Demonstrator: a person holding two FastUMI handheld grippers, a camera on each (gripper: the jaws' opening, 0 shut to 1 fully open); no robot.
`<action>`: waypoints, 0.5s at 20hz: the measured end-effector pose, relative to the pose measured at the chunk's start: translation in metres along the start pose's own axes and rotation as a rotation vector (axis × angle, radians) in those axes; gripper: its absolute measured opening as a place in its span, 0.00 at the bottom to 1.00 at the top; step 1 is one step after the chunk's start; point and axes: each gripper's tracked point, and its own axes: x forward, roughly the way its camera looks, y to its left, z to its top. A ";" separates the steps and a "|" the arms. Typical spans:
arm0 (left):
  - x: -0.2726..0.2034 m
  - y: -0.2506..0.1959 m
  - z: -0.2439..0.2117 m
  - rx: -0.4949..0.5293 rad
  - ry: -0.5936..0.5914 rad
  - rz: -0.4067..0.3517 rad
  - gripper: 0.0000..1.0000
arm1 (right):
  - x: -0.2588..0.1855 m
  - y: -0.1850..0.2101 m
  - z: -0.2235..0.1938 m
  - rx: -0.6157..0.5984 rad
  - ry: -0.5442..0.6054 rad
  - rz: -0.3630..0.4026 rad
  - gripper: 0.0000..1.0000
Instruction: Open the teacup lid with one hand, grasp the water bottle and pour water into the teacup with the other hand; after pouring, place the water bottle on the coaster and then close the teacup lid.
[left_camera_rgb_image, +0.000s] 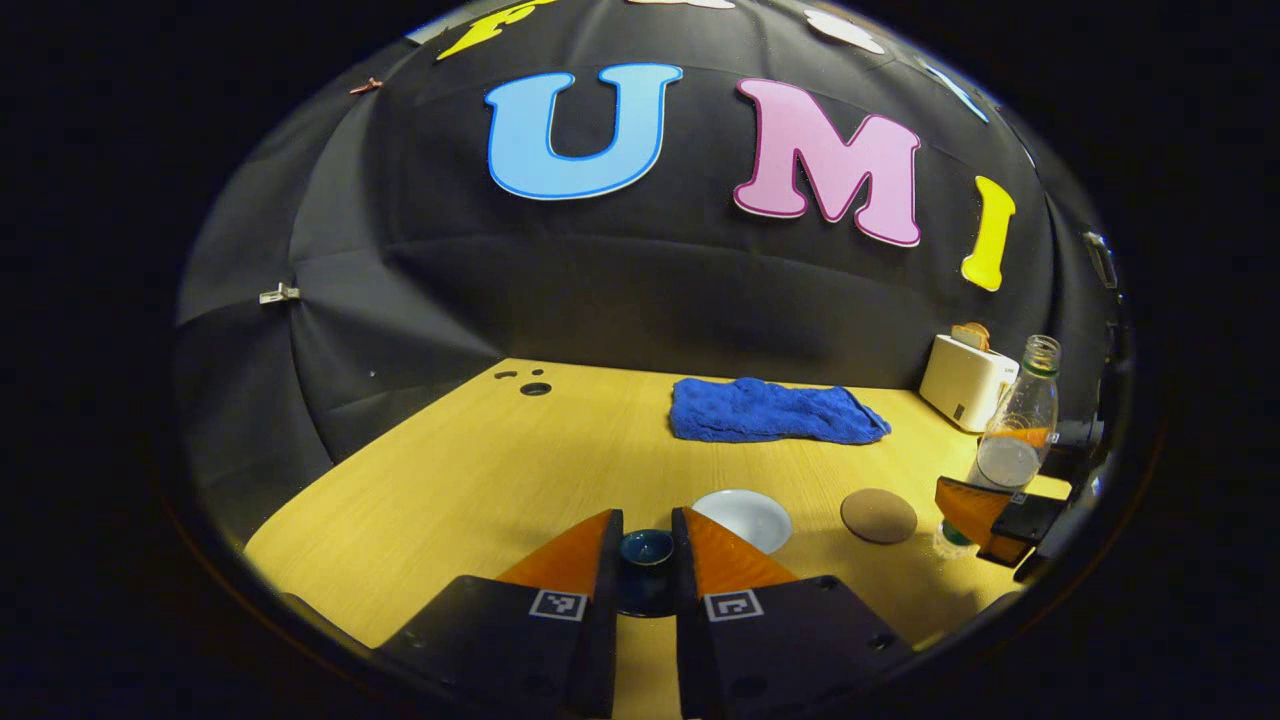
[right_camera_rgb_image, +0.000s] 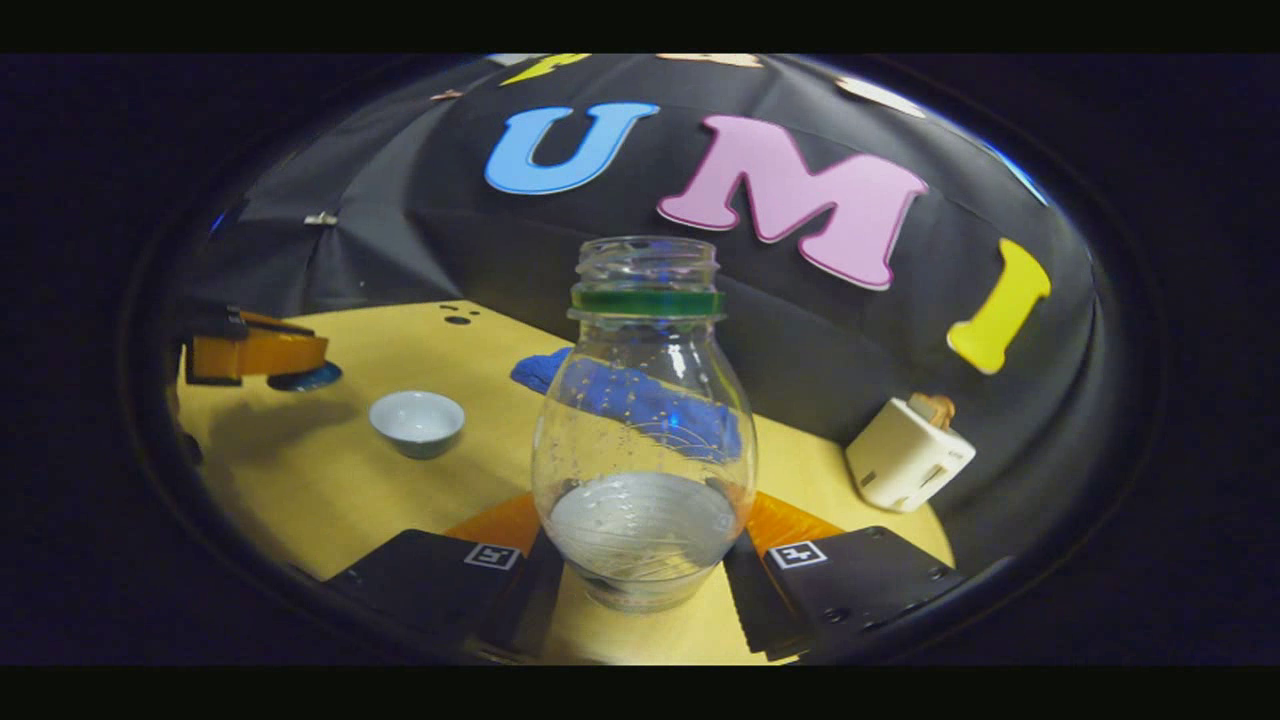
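The teacup (right_camera_rgb_image: 417, 421), pale inside and uncovered, stood at centre left of the right gripper view; in the left gripper view it appeared as a white round just right of that gripper's fingers. Its dark blue lid (left_camera_rgb_image: 646, 549) sat between the fingers of the left gripper (left_camera_rgb_image: 647, 548) at lower centre of the left gripper view, the jaws drawn in close on either side of the knob, apparently clamped on it and held off the cup. The water bottle (right_camera_rgb_image: 645, 430), uncapped, with a green neck ring and water filling only its lower part, stood upright at centre of the right gripper view, gripped at its base by the right gripper (right_camera_rgb_image: 644, 560), whose jaws pressed on both sides; whether it rested on the table (left_camera_rgb_image: 470, 470) or hung just above could not be told. The round brown coaster (left_camera_rgb_image: 878, 515) lay bare at lower right of the left gripper view, between cup and bottle. Farther back lay a blue cloth (left_camera_rgb_image: 775, 411) and a white toaster (left_camera_rgb_image: 966, 381). Judged from this layout, lid removal and bottle grasp were done; whether pouring had occurred could not be told, as the cup's contents were unclear. Setting the bottle on the coaster and closing the lid remained.
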 end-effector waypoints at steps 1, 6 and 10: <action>0.000 0.004 0.001 -0.010 0.003 0.005 0.25 | 0.006 -0.003 0.004 -0.047 -0.006 -0.009 0.75; -0.012 0.034 0.007 -0.041 -0.017 0.054 0.28 | 0.030 -0.001 0.021 -0.278 -0.061 -0.045 0.74; -0.024 0.056 0.011 -0.006 -0.011 0.088 0.28 | 0.052 0.006 0.030 -0.421 -0.094 -0.058 0.74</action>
